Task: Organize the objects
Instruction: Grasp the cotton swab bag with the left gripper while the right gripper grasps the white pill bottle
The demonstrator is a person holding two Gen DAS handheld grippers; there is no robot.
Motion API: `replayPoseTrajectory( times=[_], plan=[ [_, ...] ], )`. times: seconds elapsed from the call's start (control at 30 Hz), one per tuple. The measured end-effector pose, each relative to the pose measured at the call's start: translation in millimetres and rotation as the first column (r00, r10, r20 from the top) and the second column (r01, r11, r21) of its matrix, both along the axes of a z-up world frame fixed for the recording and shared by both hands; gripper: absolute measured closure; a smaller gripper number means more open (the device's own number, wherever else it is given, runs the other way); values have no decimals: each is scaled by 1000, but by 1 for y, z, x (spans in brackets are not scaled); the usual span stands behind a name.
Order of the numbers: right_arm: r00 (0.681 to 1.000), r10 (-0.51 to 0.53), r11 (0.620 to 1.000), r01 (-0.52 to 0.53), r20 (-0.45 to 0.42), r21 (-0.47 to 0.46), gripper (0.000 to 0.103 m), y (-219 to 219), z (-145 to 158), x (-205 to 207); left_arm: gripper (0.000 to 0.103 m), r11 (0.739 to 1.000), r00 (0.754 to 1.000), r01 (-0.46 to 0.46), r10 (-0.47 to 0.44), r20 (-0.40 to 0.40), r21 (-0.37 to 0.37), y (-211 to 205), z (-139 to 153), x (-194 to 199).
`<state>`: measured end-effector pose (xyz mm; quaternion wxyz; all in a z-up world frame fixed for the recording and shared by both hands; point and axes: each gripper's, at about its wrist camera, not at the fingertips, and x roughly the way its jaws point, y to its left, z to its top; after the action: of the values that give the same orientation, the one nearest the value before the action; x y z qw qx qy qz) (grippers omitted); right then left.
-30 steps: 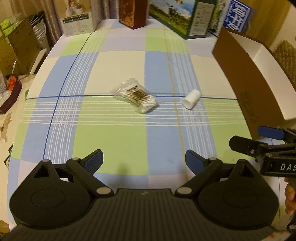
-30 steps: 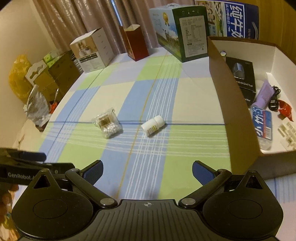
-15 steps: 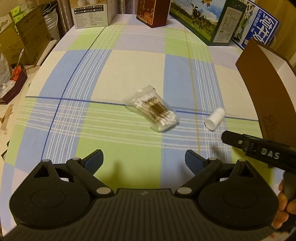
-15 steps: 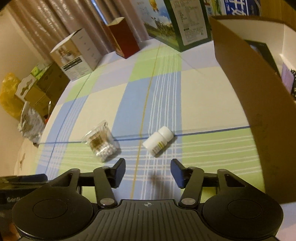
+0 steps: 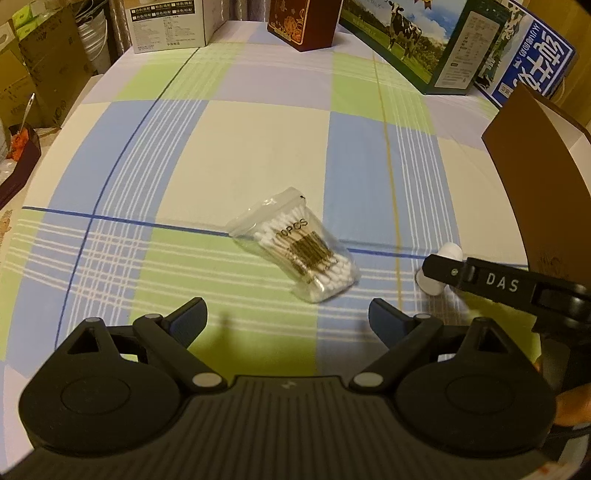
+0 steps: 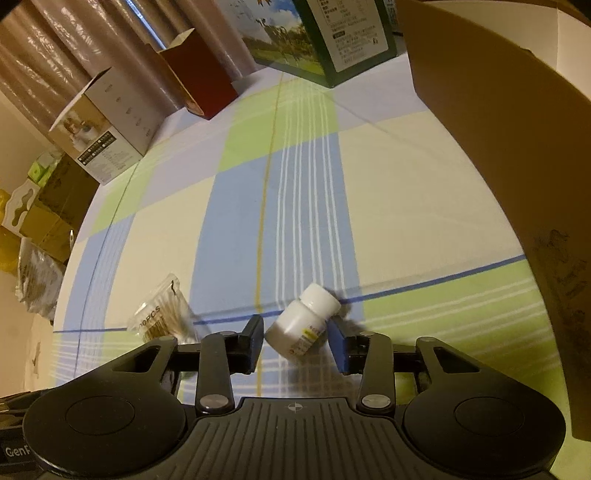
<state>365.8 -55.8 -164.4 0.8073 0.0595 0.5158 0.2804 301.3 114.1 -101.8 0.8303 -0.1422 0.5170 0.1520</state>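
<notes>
A small white pill bottle [image 6: 301,325] lies on its side on the checked tablecloth, between the fingers of my right gripper [image 6: 298,338]. The jaws stand close on both sides of it and look to touch it. In the left wrist view the bottle [image 5: 439,267] is partly hidden behind the right gripper's black finger [image 5: 476,278]. A clear bag of cotton swabs [image 5: 299,254] lies just ahead of my left gripper [image 5: 288,314], which is open and empty. The bag also shows in the right wrist view [image 6: 160,317].
A brown cardboard box [image 6: 509,155] with white inside stands along the right edge, also seen in the left wrist view [image 5: 535,155]. Milk cartons [image 5: 424,40], a dark red box [image 5: 303,22] and a white box [image 5: 168,22] stand at the table's far edge.
My right gripper has moved forward and down onto the pill bottle and its jaws have narrowed around it. My left gripper has come closer to the swab bag and stays open.
</notes>
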Motion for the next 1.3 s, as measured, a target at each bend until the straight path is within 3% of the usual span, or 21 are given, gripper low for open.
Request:
replayPoseTrajectory(
  times=[0.2, 0.37, 0.53, 0.6, 0.73, 0.8, 0.9, 1.3],
  plan=[
    [978, 134, 982, -109, 162, -156, 69, 9, 7, -4, 16, 997, 999, -53, 53, 3, -61, 10, -11, 15],
    [957, 185, 964, -133, 223, -228, 69, 6, 6, 1, 23, 992, 996, -93, 93, -5, -85, 16, -20, 32],
    [958, 181, 968, -133, 224, -211, 69, -2, 7, 10, 36, 992, 995, -96, 96, -7, -84, 14, -30, 48],
    [961, 179, 968, -133, 212, -214, 69, -2, 6, 13, 47, 995, 997, -74, 74, -12, -68, 11, -34, 53],
    [957, 197, 964, -150, 213, -219, 69, -1, 3, 13, 59, 1000, 1000, -5, 5, 10, -8, 1, -36, 52],
    [951, 216, 962, -168, 220, -216, 79, -1, 2, 11, 69, 1000, 1000, 20, -21, 18, 5, -1, -36, 50],
    [942, 256, 953, -208, 218, -220, 79, 0, 2, 5, 77, 999, 999, 43, -43, 25, -2, 3, -35, 46],
    [946, 291, 945, -261, 145, -197, 79, -30, -1, -34, 77, 992, 992, 120, -121, -28, -31, -11, -30, 12]
  ],
)
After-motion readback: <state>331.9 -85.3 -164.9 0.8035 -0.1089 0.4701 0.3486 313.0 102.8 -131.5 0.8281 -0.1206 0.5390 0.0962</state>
